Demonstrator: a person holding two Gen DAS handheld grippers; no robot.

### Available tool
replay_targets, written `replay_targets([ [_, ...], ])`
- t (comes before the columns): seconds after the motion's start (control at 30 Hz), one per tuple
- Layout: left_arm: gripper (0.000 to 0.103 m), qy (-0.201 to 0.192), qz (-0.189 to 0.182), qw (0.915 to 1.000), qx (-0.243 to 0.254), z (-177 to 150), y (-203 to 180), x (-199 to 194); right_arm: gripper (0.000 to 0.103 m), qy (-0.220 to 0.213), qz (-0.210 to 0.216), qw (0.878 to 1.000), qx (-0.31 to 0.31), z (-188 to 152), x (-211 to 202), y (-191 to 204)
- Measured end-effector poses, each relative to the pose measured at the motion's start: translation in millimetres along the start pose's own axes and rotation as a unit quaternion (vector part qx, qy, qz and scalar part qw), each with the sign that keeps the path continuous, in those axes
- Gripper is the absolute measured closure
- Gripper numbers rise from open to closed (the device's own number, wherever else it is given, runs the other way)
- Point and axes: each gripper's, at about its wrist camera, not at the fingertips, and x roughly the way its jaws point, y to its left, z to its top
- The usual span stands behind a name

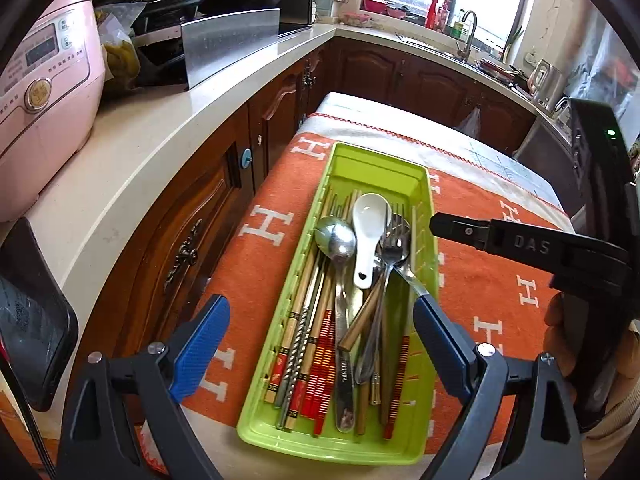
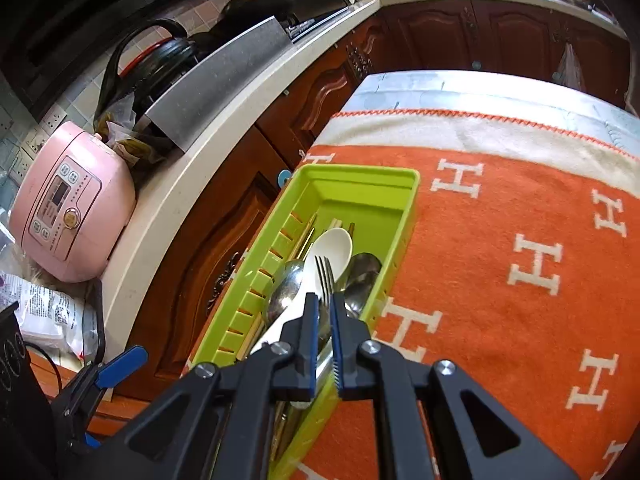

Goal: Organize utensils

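Right now my right fingers (image 2: 325,312) are pinched on the neck of a metal fork (image 2: 325,276), its tines pointing away from me over the green tray (image 2: 402,216), while my left fingers (image 1: 320,344) are spread wide and holding nothing, hovering just above the near end of that tray. The fork seems barely lifted, its handle running back between my pads and its head close above the white ceramic spoon (image 1: 370,220) and the steel spoons (image 1: 336,236). Everything else is heaped in the tray together: patterned chopsticks (image 1: 320,352), plain wooden ones, a twisted metal rod. The tray sits on an orange blanket (image 2: 500,220) draped over the surface, beside the wooden cabinets. My worry is the grip: the fork is thin and slick, held near one end, so it could swivel between the pads or slip out. Its handle also looks tangled under or against the neighbouring spoons, so a quick lift could drag them along or flip the light tray, which my left fingers are not steadying. As for writing, the blanket repeats a large white "H", the right gripper's arm reads "DAS" in the left view, and the pink rice cooker (image 1: 44,92) carries button labels too small to read.
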Motion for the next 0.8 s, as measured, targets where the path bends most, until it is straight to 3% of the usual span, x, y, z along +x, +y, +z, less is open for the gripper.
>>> replay_targets([
  [0.13, 0.011, 0.003, -0.009, 1.0, -0.003, 0.8, -5.8, -2.6, 0.096, -0.016, -0.008, 1.0, -0.001, -6.8, -20.0, -0.4],
  [0.47, 0.011, 0.025, -0.024, 0.9989, 0.03, -0.7, -41.6, -7.4, 0.094, -0.048, -0.088, 0.995, 0.016, -51.2, -87.7, -27.6],
  [0.6, 0.011, 0.04, -0.044, 0.9973, 0.043, -1.9, -64.5, -10.8, 0.078, -0.055, -0.118, 0.991, 0.032, -68.5, -120.0, -38.3],
  [0.7, 0.01, 0.045, -0.056, 0.9956, 0.061, -3.8, -85.5, -16.4, 0.072, -0.068, -0.127, 0.989, 0.046, -78.3, -143.7, -43.3],
  [0.8, 0.005, 0.041, -0.067, 0.9939, 0.078, -4.0, -105.3, -26.4, 0.061, -0.081, -0.143, 0.985, 0.056, -85.3, -164.6, -44.1],
])
